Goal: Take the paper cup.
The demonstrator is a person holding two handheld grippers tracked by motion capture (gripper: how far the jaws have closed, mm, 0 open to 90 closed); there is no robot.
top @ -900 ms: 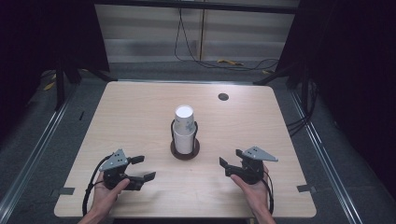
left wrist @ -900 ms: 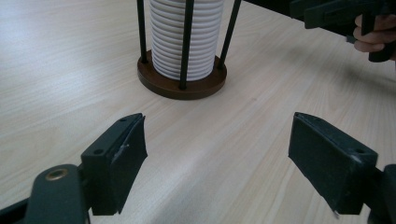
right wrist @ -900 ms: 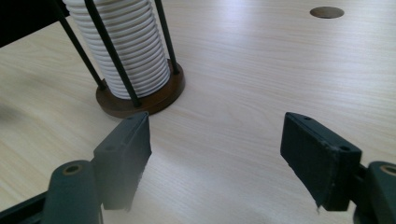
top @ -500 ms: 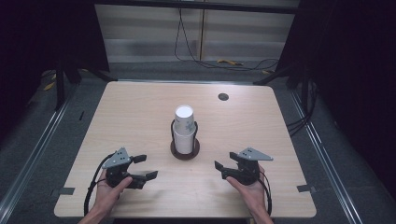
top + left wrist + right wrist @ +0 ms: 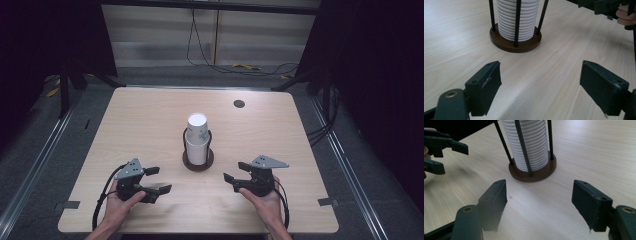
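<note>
the stack of white paper cups (image 5: 197, 137) stands upright, long axis vertical, at the table's (image 5: 300, 135) middle in a dark wire holder (image 5: 198, 159). my left gripper (image 5: 156, 180) and right gripper (image 5: 234, 173) flank it near, jaws spread, empty, bare wood between. a dark grommet (image 5: 239, 103) lies far right.

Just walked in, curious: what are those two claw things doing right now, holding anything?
Left gripper: open, holding nothing.
Right gripper: open, holding nothing.
The stack of cups stands untouched between them.
</note>
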